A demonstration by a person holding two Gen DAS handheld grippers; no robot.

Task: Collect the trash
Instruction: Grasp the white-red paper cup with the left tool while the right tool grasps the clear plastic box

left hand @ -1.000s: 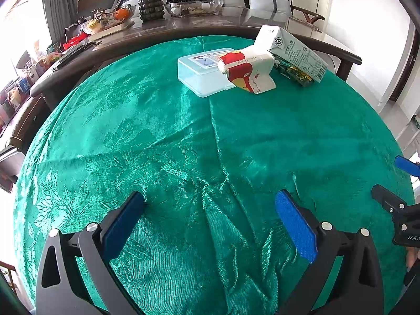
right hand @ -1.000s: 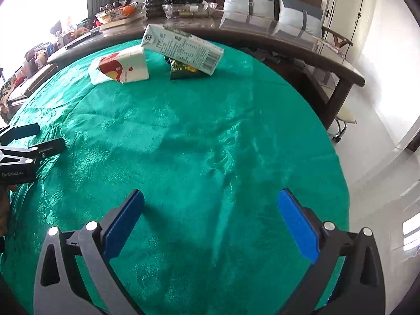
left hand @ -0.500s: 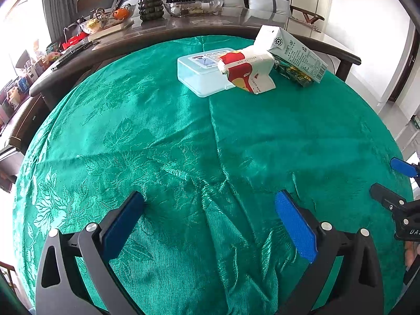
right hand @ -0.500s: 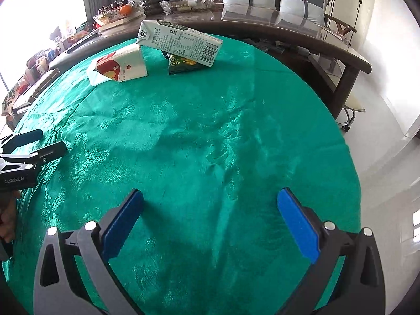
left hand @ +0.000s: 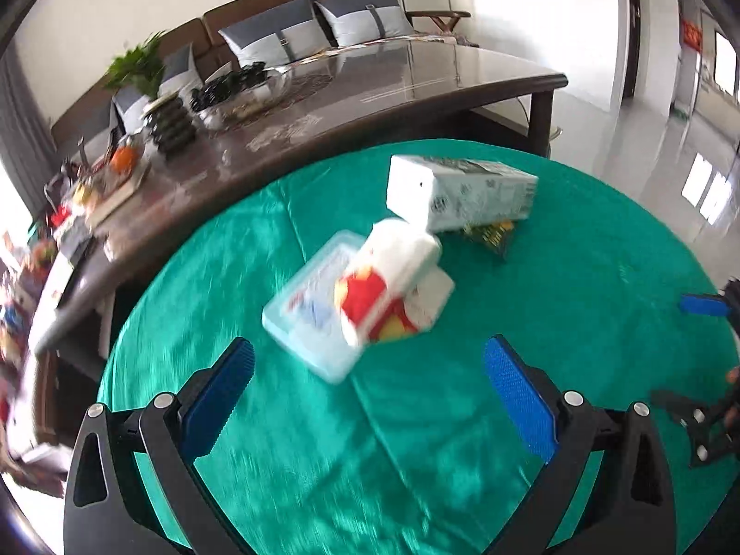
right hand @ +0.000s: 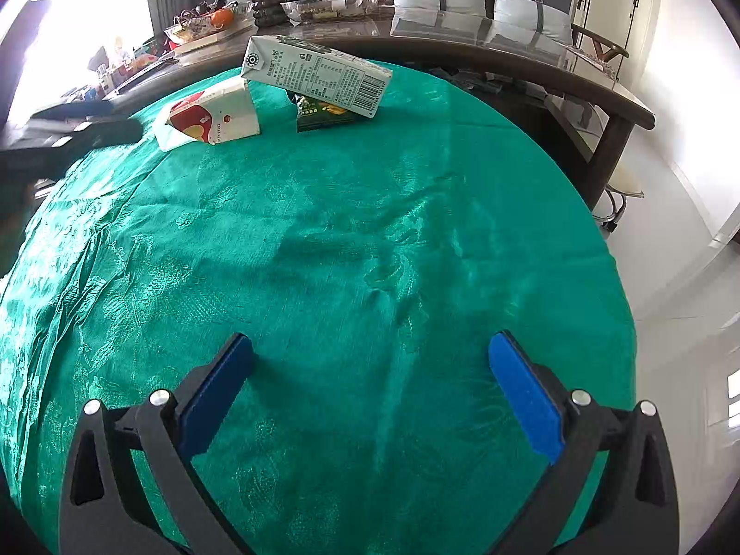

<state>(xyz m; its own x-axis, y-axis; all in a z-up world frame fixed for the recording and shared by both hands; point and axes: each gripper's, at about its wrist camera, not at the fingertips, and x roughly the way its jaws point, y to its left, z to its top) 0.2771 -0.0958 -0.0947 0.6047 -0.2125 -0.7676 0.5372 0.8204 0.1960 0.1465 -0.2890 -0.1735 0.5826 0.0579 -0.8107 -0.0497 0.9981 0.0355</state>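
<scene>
On the round table's green cloth (left hand: 578, 277) lie a white and red carton (left hand: 393, 286), a long white milk carton (left hand: 458, 194) propped over a dark green snack wrapper (left hand: 490, 236), and a clear lidded plastic box (left hand: 310, 314). My left gripper (left hand: 370, 393) is open just short of the box and the red carton, holding nothing. My right gripper (right hand: 370, 388) is open over bare cloth, far from the red carton (right hand: 210, 115), milk carton (right hand: 319, 76) and wrapper (right hand: 319, 115). The left gripper (right hand: 69, 134) shows blurred at that view's left edge.
A long dark wooden table (left hand: 370, 92) stands behind, carrying a potted plant (left hand: 138, 74), fruit trays and clutter. A sofa with grey cushions (left hand: 323, 27) is along the wall. The right side drops off to glossy floor (right hand: 684, 277).
My left gripper has swung forward and to the right, close to the box and red carton, with motion blur. The right gripper has edged forward a little. Both stay open.
</scene>
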